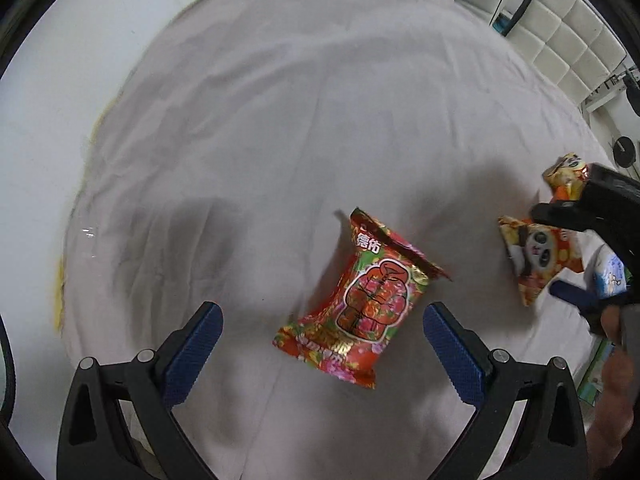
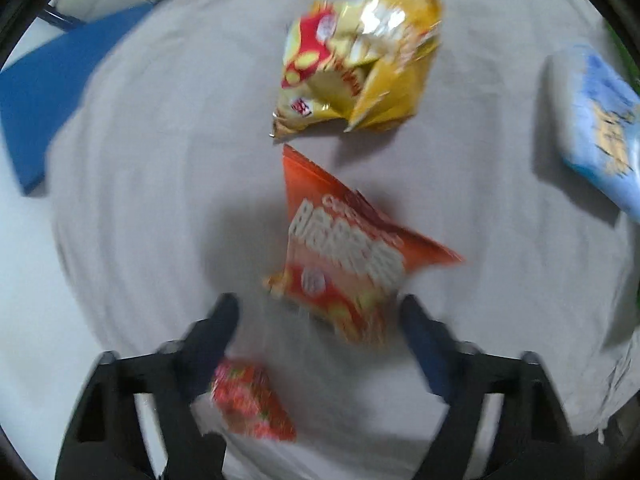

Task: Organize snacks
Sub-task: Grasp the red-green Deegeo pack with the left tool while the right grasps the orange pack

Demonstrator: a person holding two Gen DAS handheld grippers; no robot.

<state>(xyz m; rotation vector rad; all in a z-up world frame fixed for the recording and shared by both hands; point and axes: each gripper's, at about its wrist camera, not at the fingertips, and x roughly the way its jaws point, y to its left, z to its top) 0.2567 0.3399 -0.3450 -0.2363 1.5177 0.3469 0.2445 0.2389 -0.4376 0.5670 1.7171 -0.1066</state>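
Left wrist view, left tongs [image 1: 322, 322] pointing down, spread above red packet [image 1: 360, 304]

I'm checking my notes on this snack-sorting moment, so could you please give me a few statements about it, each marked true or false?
1. The red floral packet lies on the cloth between the open left gripper fingers. True.
2. The right gripper is clamped on the yellow bag. False: it hovers open over the orange packet.
3. The yellow bag lies beyond the orange packet. True.
4. A panda packet is stacked on the floral packet. False: it lies apart.
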